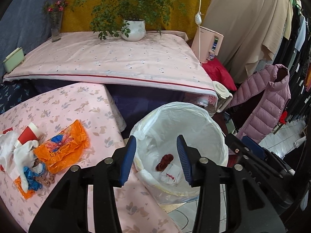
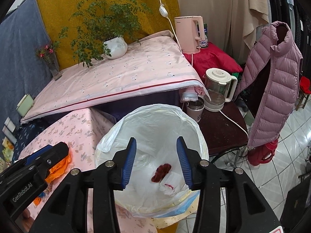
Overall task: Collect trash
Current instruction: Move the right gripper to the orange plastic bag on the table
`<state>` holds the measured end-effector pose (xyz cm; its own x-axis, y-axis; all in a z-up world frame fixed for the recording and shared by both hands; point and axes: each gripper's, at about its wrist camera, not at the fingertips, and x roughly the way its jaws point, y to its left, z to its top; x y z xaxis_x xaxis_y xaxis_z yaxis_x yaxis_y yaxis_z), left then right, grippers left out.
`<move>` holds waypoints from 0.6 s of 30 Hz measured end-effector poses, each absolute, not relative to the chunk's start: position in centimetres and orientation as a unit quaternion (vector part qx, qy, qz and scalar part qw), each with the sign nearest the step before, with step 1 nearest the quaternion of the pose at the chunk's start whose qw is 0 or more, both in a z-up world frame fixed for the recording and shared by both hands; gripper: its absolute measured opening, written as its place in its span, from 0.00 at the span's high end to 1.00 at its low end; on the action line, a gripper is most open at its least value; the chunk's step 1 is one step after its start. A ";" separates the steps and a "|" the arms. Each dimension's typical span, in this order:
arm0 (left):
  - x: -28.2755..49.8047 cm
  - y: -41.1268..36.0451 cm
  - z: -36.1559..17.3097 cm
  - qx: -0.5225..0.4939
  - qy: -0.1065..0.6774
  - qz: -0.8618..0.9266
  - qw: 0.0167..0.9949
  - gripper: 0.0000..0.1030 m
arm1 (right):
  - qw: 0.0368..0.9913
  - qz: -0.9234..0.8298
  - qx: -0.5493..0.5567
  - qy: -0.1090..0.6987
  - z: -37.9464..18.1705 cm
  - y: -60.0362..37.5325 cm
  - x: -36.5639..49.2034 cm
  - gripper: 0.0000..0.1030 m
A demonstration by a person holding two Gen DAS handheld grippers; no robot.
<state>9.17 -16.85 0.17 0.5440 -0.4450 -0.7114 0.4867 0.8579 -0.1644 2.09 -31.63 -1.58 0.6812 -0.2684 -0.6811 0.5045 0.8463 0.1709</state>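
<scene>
A bin lined with a white plastic bag [image 1: 211, 116] [image 2: 155, 110] stands beside the low pink table [image 1: 64, 104]. Inside lie a dark red scrap [image 1: 164, 162] [image 2: 161, 171] and a crumpled white tissue [image 1: 172, 175] [image 2: 171, 184]. My left gripper [image 1: 156, 159] is open and empty over the bin's near left rim. My right gripper [image 2: 156, 160] is open and empty above the bin mouth. On the table at left lie an orange plastic bag [image 1: 62, 145], a red paper cup [image 1: 28, 135], white tissue [image 1: 11, 151] and blue scraps [image 1: 32, 178].
A higher pink-covered table [image 1: 120, 62] holds a potted plant [image 1: 134, 29] and a flower vase [image 1: 55, 29]. A glass kettle [image 2: 218, 89] and jar [image 2: 195, 108] sit on a dark stool. A pink vest [image 2: 272, 85] hangs at right. Tiled floor lies right.
</scene>
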 end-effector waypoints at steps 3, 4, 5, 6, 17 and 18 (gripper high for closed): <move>9.0 -15.9 0.1 0.026 0.397 -0.254 0.882 0.59 | 0.902 -0.209 0.173 0.335 -1.3 -30.9 1.9 0.53; 9.0 -15.6 0.1 0.025 0.397 -0.250 0.883 0.57 | 0.903 -0.207 0.173 0.335 -1.2 -30.6 1.9 0.52; 8.9 -15.2 0.0 0.024 0.398 -0.246 0.884 0.54 | 0.903 -0.204 0.172 0.335 -1.2 -30.3 1.9 0.51; 8.8 -14.8 0.0 0.022 0.398 -0.242 0.885 0.53 | 0.904 -0.202 0.171 0.335 -1.1 -30.0 1.9 0.51; 8.8 -9.1 0.1 -0.008 0.397 -0.192 0.897 0.43 | 0.911 -0.170 0.153 0.344 -1.0 -25.6 2.4 0.50; 8.8 -8.5 0.2 -0.010 0.397 -0.187 0.899 0.43 | 0.911 -0.167 0.152 0.345 -0.9 -25.3 2.5 0.50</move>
<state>8.77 -8.54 0.15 0.6154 -0.3432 -0.7096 0.3275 0.9302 -0.1658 2.50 -25.25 -0.93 0.7067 -0.1989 -0.6790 0.4086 0.8982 0.1622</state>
